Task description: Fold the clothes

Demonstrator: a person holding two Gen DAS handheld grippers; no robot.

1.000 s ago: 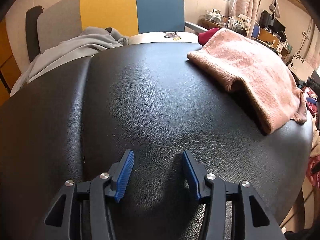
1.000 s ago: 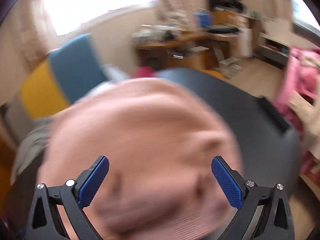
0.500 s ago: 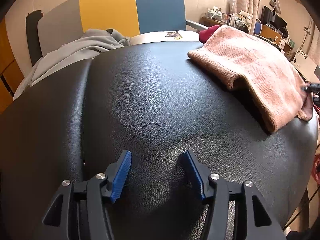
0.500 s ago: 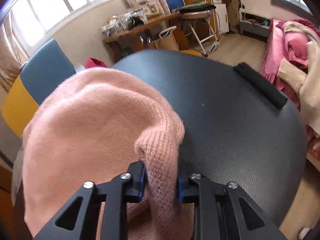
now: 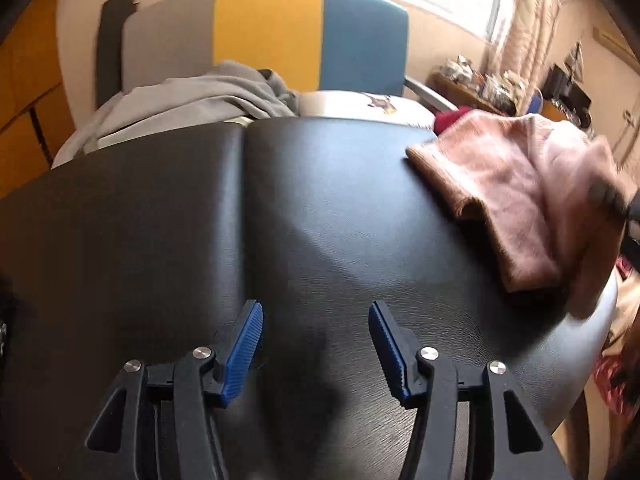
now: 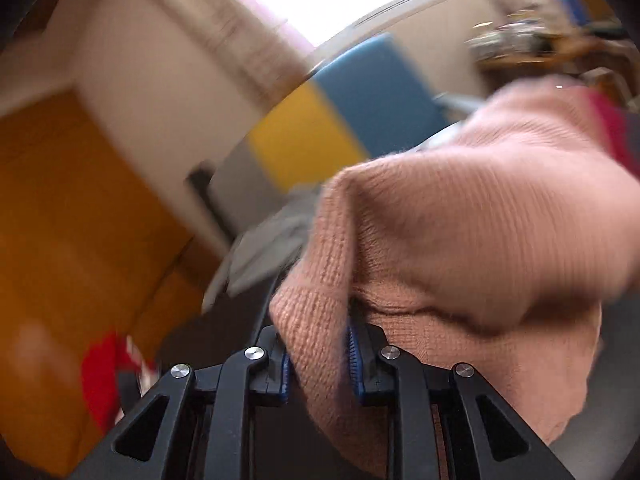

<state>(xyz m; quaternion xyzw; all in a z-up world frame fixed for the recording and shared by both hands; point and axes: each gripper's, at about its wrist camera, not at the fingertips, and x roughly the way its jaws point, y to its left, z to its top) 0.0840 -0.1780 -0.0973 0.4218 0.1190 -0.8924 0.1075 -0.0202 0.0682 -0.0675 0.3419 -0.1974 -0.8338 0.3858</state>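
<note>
A pink knitted sweater (image 5: 516, 196) lies partly folded at the right side of the black padded table (image 5: 312, 208). My right gripper (image 6: 318, 360) is shut on a fold of the pink sweater (image 6: 472, 216) and lifts it, so the cloth bunches over the fingers. In the left wrist view the right gripper shows blurred at the right edge (image 5: 616, 200) against the sweater. My left gripper (image 5: 316, 340) is open and empty, low over the table's near middle, well left of the sweater.
A grey garment (image 5: 192, 104) lies past the table's far left edge, in front of a grey, yellow and blue chair back (image 5: 268, 36). A dark red item (image 5: 448, 118) sits behind the sweater. Cluttered desks stand at the far right.
My right gripper, shut on the sweater's fold, has swung left and up, pulling the cloth over itself. My left gripper has stayed open and drifted only slightly.
</note>
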